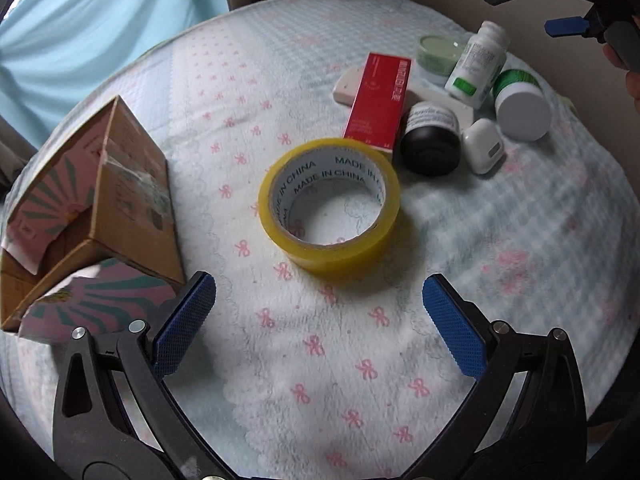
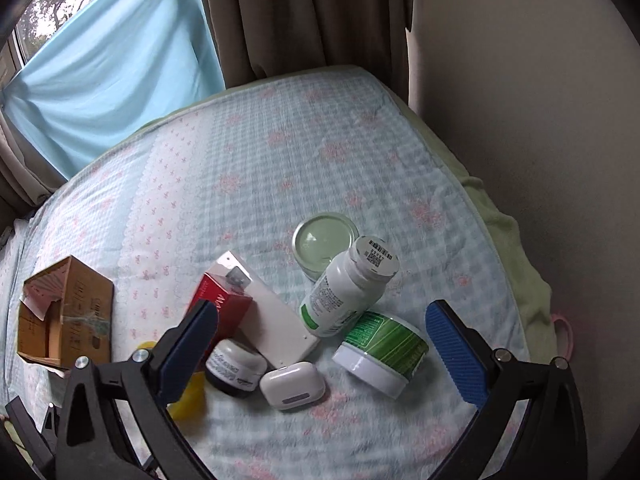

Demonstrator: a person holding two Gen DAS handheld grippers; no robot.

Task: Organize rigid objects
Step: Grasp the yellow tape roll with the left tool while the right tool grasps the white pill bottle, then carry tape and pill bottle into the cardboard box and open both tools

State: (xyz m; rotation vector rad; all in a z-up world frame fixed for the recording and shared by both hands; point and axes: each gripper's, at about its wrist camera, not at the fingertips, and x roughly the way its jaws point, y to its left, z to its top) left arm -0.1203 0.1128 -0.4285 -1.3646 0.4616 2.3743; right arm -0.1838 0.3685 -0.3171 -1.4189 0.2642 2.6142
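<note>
Both grippers spread wide and empty above a bed strewn with small rigid items.

The left gripper (image 1: 318, 312) hangs with its blue pads apart, nothing between them, just short of a yellow tape roll (image 1: 329, 206) lying flat on the bow-print bedspread (image 1: 360, 360). An open cardboard box (image 1: 100, 208) sits toward the bed's left edge. Toward the right edge lies a cluster: a red carton (image 1: 378, 98) resting on a white flat case (image 2: 276, 320), a black jar (image 1: 430, 140), a white earbud case (image 2: 292, 385), a white pill bottle (image 2: 348, 288) tipped over, a green-labelled tub (image 2: 380, 350) on its side, and a pale green jar (image 2: 325, 242). The right gripper (image 2: 322, 338), likewise open and holding nothing, hovers over this cluster.
</note>
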